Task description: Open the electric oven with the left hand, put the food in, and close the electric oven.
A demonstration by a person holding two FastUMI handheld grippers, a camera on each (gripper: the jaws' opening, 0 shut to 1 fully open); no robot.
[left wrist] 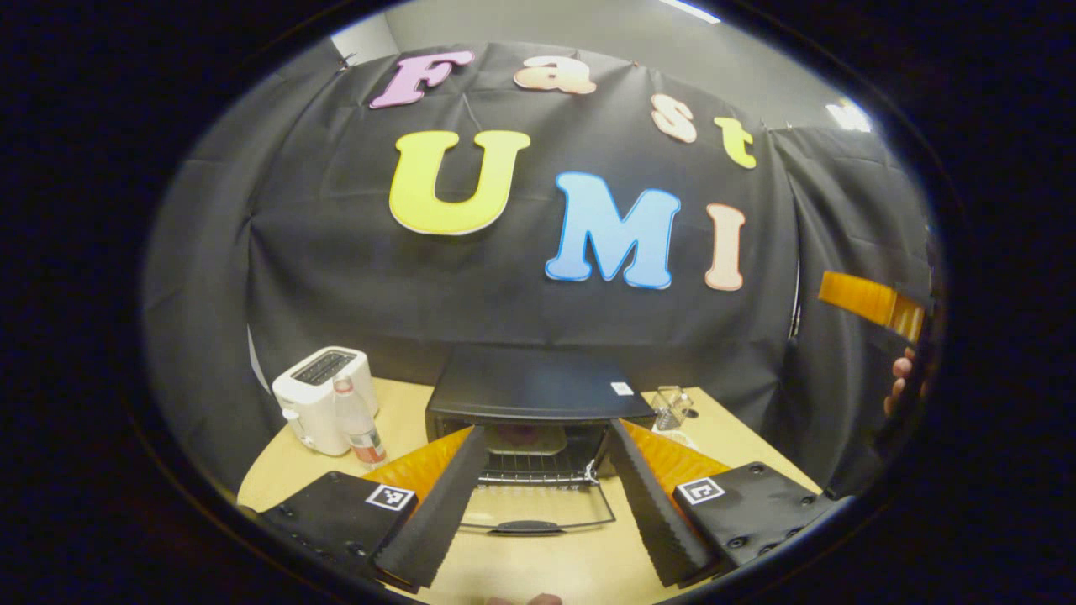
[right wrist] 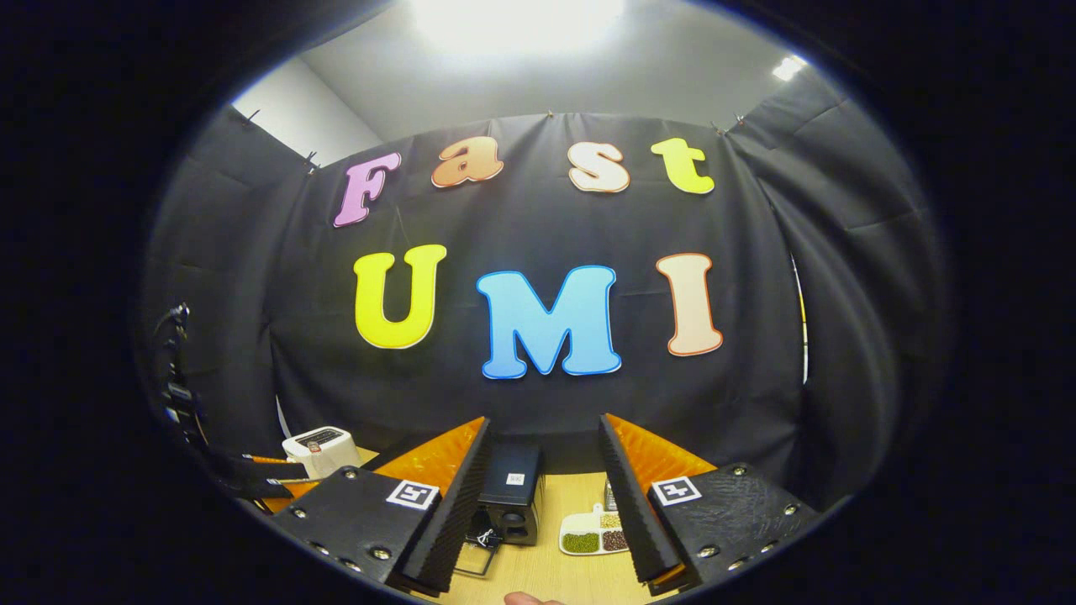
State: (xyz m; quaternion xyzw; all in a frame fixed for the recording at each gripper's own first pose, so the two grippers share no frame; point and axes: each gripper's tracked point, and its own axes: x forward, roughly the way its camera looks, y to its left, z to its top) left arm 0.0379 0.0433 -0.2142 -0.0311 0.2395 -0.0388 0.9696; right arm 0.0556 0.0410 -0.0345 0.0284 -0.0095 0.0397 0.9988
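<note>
The black box-shaped electric oven (left wrist: 538, 395) is seen straight ahead of the left gripper (left wrist: 538, 504) in the left gripper view, on the pale wooden table (left wrist: 546, 563); its clear glass door (left wrist: 538, 508) is let down flat toward the near side, and the dark door handle (left wrist: 525, 528) runs left to right, right between the two fingers; a round thing can be made out on the wire rack inside (it is too dim to be named). The left jaws are held wide and nothing is gripped. In the right gripper view the oven is seen from its side, a little left of the right gripper (right wrist: 542, 521), whose jaws are also wide and empty; a white dish with small piles of green and brown beans (right wrist: 593, 533) is set near on the table. A white toaster (left wrist: 324, 399) and a clear bottle (left wrist: 357, 424) are stood to the left of the oven. The door is judged to be closed next; the left gripper is nearer.
</note>
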